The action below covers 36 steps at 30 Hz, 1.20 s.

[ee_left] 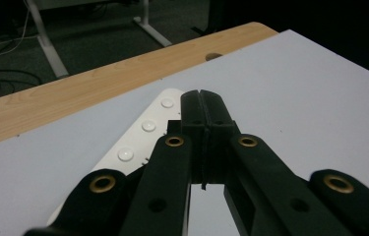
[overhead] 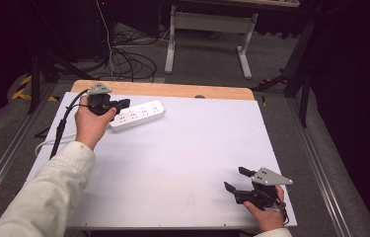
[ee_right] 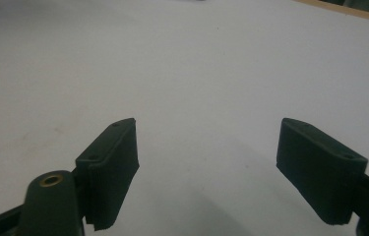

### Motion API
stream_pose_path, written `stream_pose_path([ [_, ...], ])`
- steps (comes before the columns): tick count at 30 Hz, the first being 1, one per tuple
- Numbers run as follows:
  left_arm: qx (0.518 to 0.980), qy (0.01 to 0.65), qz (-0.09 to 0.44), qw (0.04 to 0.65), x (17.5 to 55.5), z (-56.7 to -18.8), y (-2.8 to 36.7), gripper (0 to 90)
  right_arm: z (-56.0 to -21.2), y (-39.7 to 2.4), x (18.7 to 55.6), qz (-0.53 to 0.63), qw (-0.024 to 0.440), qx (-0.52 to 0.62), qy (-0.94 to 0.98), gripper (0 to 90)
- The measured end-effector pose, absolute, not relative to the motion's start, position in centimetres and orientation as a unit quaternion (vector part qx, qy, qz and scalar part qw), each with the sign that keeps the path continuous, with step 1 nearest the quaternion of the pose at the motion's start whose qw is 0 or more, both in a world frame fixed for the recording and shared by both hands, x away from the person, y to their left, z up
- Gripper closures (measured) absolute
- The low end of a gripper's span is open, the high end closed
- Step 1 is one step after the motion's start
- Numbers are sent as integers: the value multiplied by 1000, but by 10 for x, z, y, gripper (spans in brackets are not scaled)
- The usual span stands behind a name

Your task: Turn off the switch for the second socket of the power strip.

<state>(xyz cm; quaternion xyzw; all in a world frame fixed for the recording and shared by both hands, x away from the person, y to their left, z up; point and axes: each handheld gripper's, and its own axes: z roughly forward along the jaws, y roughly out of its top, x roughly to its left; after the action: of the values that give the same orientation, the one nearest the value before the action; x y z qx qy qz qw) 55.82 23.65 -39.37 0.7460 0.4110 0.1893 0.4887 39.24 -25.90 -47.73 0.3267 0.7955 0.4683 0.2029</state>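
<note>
A white power strip (overhead: 140,114) lies at the back left of the white tabletop (overhead: 182,148). My left gripper (overhead: 123,103) hovers over the strip's left end with its jaws pressed together and nothing between them. In the left gripper view the shut pads (ee_left: 203,96) cover part of the strip (ee_left: 142,132), whose round buttons show beside them. My right gripper (overhead: 235,178) rests near the front right corner of the table, pointing left. Its jaws (ee_right: 209,128) stand wide apart over bare white surface.
A wooden table edge (overhead: 172,90) runs along the back. The strip's white cord (overhead: 42,145) hangs off the left side. Beyond the table are floor cables (overhead: 123,59) and the white legs of a desk (overhead: 172,44).
</note>
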Motion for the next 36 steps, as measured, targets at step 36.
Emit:
stream_pose_path([
  [36, 730, 477, 240, 427, 600, -451, 217, 898, -476, -261, 387, 480, 196, 315, 795, 234],
])
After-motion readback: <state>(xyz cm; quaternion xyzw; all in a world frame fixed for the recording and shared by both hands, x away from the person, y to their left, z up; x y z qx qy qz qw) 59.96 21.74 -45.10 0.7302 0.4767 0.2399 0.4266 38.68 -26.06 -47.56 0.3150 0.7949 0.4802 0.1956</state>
